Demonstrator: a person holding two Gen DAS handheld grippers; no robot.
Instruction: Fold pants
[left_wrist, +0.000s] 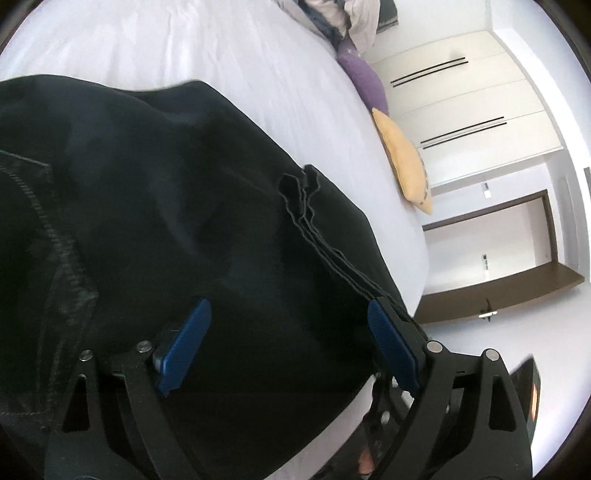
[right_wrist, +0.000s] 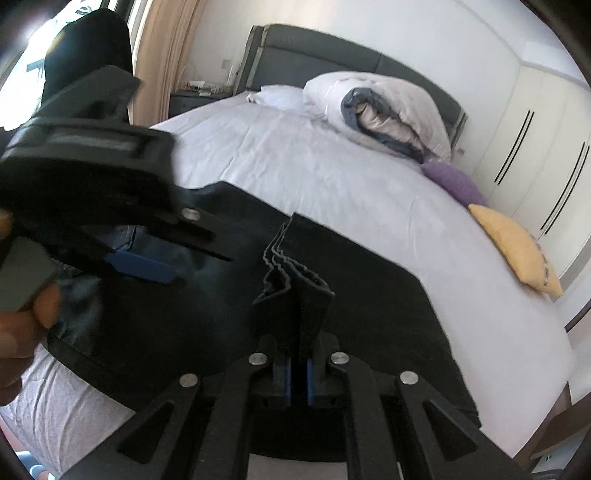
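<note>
On the bed (right_wrist: 332, 177) lie the black pants (right_wrist: 369, 295), their stacked hem edges pinched tight in my right tongs (right_wrist: 299, 373). Over the cloth my left tongs (left_wrist: 286, 332) stand wide apart, gripping nothing.

From my right wrist view, the left hand-held gripper (right_wrist: 147, 267) at 9 o'clock is smeared with motion blur, and I cannot read how its jaws stand there. The pants (left_wrist: 166, 229) run off the left wrist view at 9 and 6 o'clock, so I cannot see their full extent. In the right wrist view my right hand-held gripper (right_wrist: 300, 369) hides the hem it clamps. The yellow pillow (right_wrist: 517, 247) bears a mark too small to read. The bed (right_wrist: 314, 166) is cut off at 6 o'clock.
</note>
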